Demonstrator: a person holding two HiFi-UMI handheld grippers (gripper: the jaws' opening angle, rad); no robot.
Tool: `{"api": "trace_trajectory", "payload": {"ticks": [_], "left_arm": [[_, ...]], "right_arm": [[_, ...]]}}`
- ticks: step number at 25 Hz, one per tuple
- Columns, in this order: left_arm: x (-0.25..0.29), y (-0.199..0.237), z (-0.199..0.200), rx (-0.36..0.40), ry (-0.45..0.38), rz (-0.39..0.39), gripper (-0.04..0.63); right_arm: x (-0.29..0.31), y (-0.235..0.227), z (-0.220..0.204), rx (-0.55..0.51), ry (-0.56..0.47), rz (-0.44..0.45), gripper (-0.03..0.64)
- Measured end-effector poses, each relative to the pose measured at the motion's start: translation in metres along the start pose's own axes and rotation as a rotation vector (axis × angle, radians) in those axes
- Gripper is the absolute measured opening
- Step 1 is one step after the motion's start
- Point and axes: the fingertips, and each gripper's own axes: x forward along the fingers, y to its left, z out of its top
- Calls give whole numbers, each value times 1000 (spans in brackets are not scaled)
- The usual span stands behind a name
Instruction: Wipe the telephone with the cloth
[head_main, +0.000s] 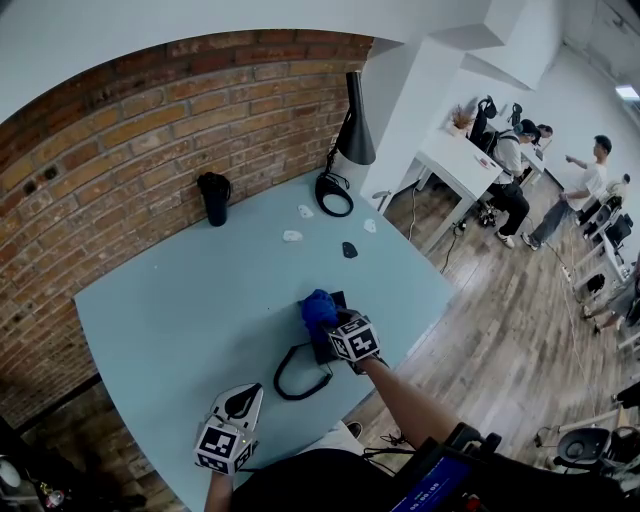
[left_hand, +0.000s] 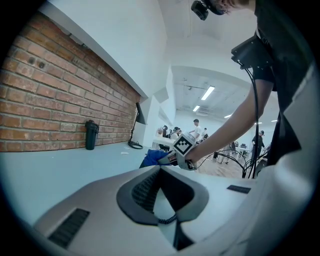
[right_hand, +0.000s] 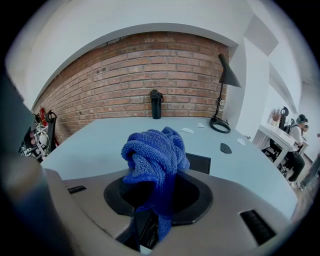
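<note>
1. Left tool (head_main: 250, 392): jaws closed together, empty, at near edge of pale blue desk (head_main: 190, 300).
2. Right tool (right_hand: 156, 192): clamped on bunched blue microfibre cloth (right_hand: 152, 155), just above flat black telephone (right_hand: 199, 163) mid-desk. Press cloth flat, stroke slowly, avoid black coiled cord (head_main: 300, 380).

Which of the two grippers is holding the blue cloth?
The right gripper: the blue cloth is pinched between its jaws. The left gripper has nothing between its jaws.
</note>
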Motion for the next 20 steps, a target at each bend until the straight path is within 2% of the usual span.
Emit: {"api": "trace_trajectory", "payload": {"ticks": [20], "left_arm": [[3,-4,-4,10,16,-19,15]], "right_arm": [[-10,10,-27,30,7,11,141]]}}
